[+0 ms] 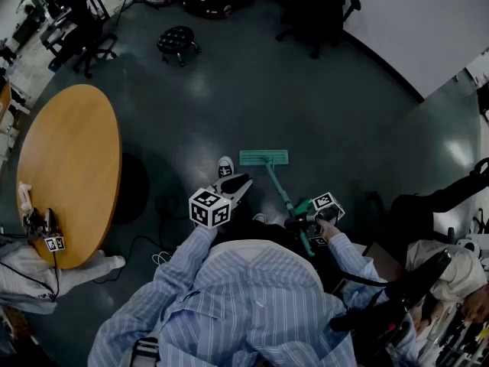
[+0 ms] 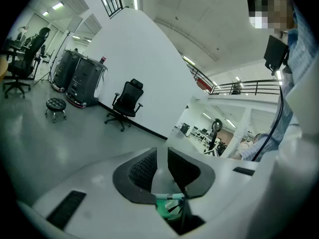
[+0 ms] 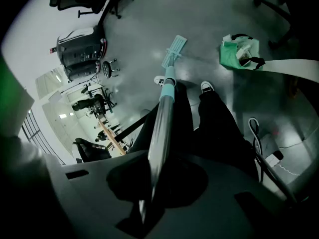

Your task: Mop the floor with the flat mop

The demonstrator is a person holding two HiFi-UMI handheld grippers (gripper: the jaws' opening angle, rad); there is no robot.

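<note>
Two tongs work here: our right tongs clamp the shaft of the flat mop, its pad on the floor; our left tongs stand slightly parted, empty.

A flat mop is resting with its teal rectangular head lying flat on the dark grey floor. Its silver and teal handle is slanting up and back, with the right gripper clamping it.

shirt: light-blue with fine white stripes, long sleeves, collar | trousers: black | sneakers: black, white toecaps
</note>
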